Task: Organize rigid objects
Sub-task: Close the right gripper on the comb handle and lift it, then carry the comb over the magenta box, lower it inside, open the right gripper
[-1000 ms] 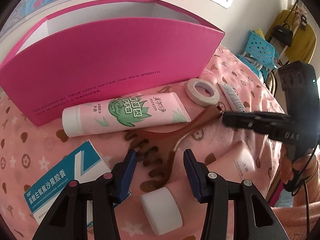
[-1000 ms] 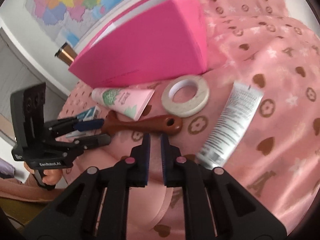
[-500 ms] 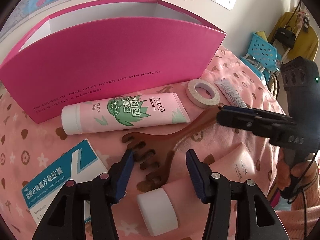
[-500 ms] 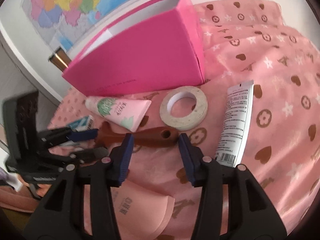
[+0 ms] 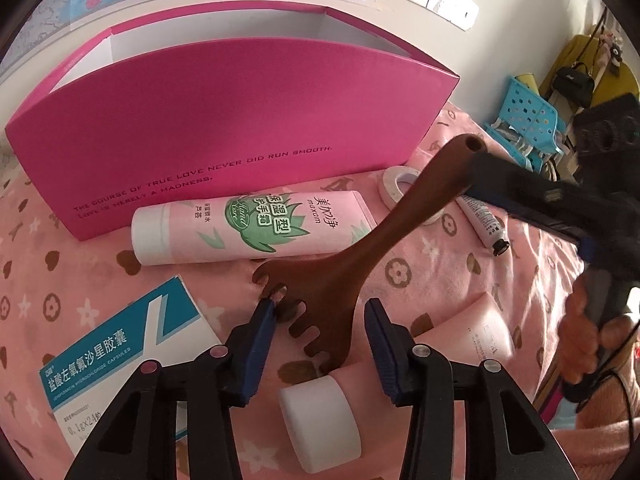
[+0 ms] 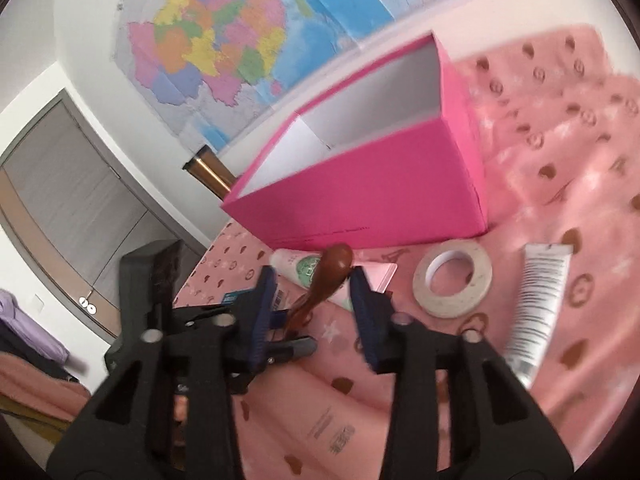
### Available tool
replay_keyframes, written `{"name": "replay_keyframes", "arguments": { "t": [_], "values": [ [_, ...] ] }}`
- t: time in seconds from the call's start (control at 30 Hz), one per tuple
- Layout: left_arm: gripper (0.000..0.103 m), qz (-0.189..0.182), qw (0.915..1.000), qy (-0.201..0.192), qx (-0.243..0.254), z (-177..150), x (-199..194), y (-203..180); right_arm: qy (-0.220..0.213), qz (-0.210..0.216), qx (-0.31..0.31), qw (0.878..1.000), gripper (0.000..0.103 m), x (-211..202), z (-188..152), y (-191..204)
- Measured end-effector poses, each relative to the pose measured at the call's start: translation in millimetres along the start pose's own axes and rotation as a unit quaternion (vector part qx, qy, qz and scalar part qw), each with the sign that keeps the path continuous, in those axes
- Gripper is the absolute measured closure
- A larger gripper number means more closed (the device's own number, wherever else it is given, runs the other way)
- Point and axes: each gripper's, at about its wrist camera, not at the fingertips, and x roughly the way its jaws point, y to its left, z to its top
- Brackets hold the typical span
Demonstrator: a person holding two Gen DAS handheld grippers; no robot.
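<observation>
Handle of brown wooden claw-shaped scratcher (image 5: 360, 256) sits between your right gripper (image 6: 312, 292) fingers, tilted up at frame centre; grip contact unclear. Your left gripper (image 5: 320, 320) gapes wide, holding nothing.

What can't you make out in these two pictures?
- Inside of the pink box: left wrist view, hidden by its front wall; right wrist view shows only bare inner walls, not the floor.
- Whether the right hand-held gripper clamps the wooden comb: right wrist view is blurred; the left wrist view shows it side-on, blurred.
- Small print on the white tube: blurred.
- Medicine carton: left wrist view, lower part behind the left hand-held gripper.
</observation>
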Motion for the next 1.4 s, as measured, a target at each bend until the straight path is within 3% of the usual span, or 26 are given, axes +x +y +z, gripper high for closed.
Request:
{"name": "replay_keyframes", "arguments": {
  "t": [0.27,0.3,0.6,0.8,1.03,1.4],
  "values": [
    [0.057,0.003,1.0000,-0.002,0.000,-1,0,1,0.003,0.005,0.027,1.000,0.071,13,6,-8],
    [0.057,0.003,1.0000,-0.002,-0.001,-1,-1,1,0.003,0.000,0.026,1.000,0.082,14,8,-6],
    [0.058,0.001,0.9995,-0.020,-0.023,6,-15,4,-0.004,0.061,0.052,0.997,0.084,1,25,10],
    [0.058,0.008,0.9974,-0.071,-0.007,32,-54,-3,-0.039,0.086,0.038,0.995,0.084,-22,52,29],
    [0.058,0.027,0.9931,-0.111,0.023,87,-77,-5,-0.084,0.101,0.027,0.991,0.084,-31,95,38],
    [0.058,0.074,0.9918,-0.092,0.049,131,-49,3,-0.082,0.087,0.063,0.991,0.084,2,126,3]
  ]
}}
